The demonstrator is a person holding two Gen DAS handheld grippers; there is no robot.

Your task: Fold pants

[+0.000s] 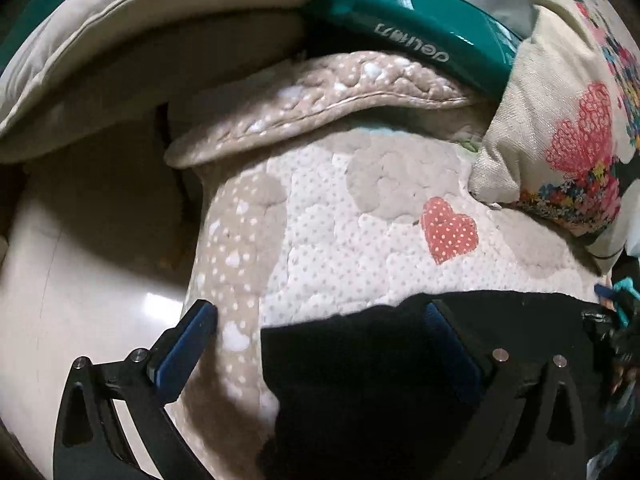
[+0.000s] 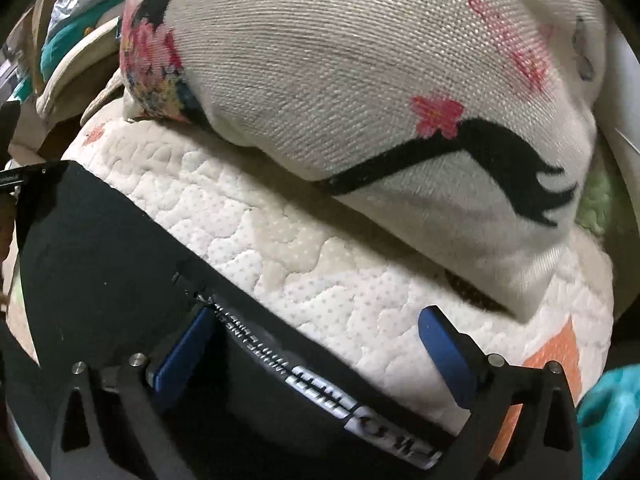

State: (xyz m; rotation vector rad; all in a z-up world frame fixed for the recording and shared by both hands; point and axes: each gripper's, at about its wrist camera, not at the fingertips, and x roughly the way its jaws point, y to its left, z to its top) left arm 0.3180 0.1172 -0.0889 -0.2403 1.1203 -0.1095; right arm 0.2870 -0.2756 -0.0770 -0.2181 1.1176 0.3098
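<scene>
Lying flat on a quilted pad (image 1: 328, 240), black pants (image 1: 360, 380) sit beneath both grippers. The left gripper (image 1: 320, 312) and the right gripper (image 2: 316, 316) hover released, jaws spread wide over the fabric.

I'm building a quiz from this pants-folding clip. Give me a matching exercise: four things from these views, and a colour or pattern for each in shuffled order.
Things:
1. pants
2. box
3. quilted cover
4. pillow

Colours or patterns:
A. cream weave with pink flowers and a black line
B. teal
C. black
D. white, dotted, with a red heart

Pairs: 1-C, 2-B, 3-D, 4-A
</scene>
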